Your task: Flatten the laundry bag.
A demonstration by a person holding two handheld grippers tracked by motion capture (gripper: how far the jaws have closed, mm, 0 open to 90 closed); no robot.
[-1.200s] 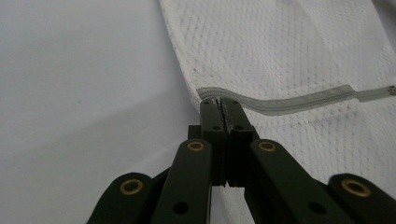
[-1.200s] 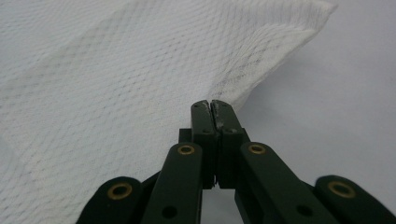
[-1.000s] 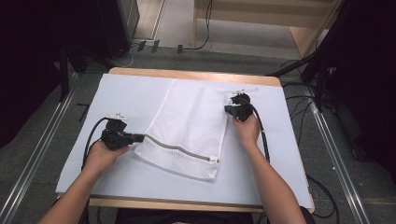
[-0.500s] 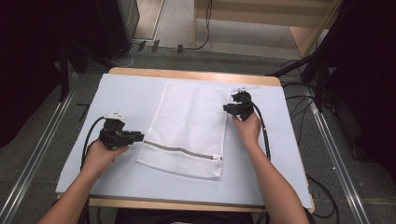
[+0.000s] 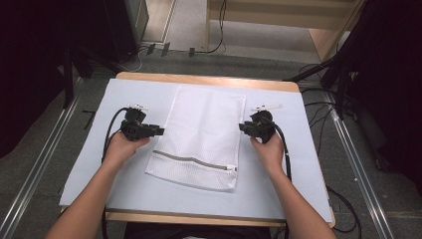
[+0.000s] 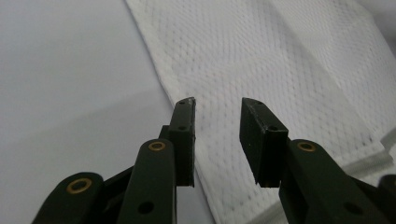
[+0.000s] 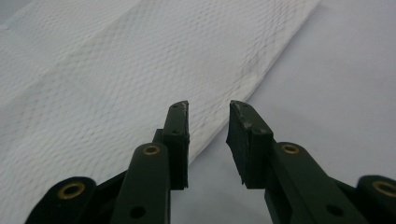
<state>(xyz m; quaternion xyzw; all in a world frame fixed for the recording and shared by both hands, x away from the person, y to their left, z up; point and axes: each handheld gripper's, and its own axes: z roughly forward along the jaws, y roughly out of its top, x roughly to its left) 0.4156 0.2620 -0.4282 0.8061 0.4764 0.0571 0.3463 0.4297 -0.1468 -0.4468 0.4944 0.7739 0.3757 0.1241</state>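
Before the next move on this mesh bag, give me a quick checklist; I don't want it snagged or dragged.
1. Left gripper let go: ok, jaws have just been opening, nothing pinched.
2. Right gripper let go: ok, jaws have just been opening, nothing between them.
3. Mesh bag lying flat on the white sheet: ok.
4. Zipper closed: ok, looks shut.
5. Bag empty: cannot tell.

Bare white table cover lies open on both sides of the flat mesh bag.
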